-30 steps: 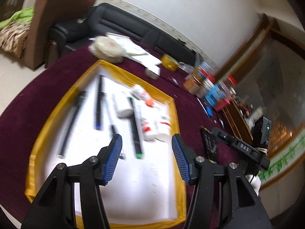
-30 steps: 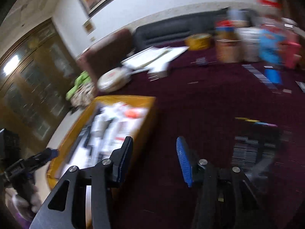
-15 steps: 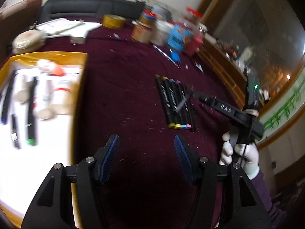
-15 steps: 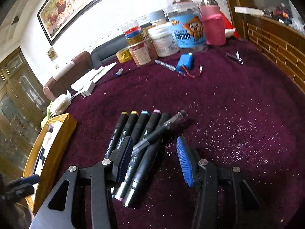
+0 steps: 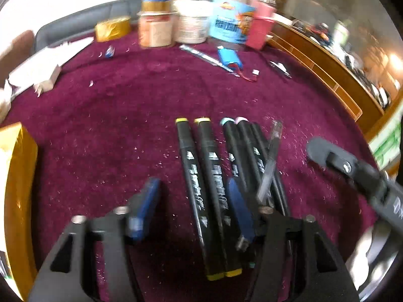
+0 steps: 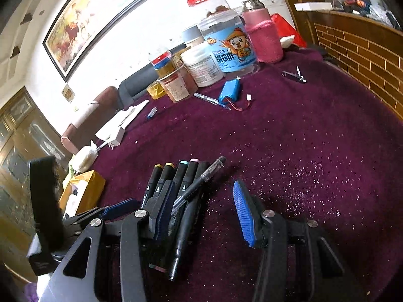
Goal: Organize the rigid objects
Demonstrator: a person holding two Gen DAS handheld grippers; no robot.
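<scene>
A row of black markers (image 5: 201, 176) lies side by side on the purple velvet tablecloth (image 5: 113, 125), their coloured end caps in yellow, light blue and pink pointing toward the far jars; a clear-barrelled pen (image 5: 270, 161) lies slantwise across the markers at the right end of the row, touching them; the left gripper (image 5: 194, 201) hangs low over the near part of the row with its blue-padded jaws closing, the two yellow-capped markers showing between the pads, which do not yet press on them; the right gripper (image 6: 204, 211) stands spread and holds nothing, its left finger over the row and its right finger over bare cloth, the pen and the rightmost markers lying in the gap; in the right wrist view the left gripper's blue pad (image 6: 121, 207) shows just beside the row on the left; at the table's left edge sits a gold tray (image 5: 17, 188), well apart from the markers; at the far side stand a blue-labelled plastic tub (image 6: 229, 47), a white tub (image 6: 204, 65), an amber jar (image 6: 176, 80) and a pink-sleeved bottle (image 6: 263, 35), with a blue battery pack (image 6: 229, 90) and nail clippers (image 6: 294, 74) on the cloth before them.
</scene>
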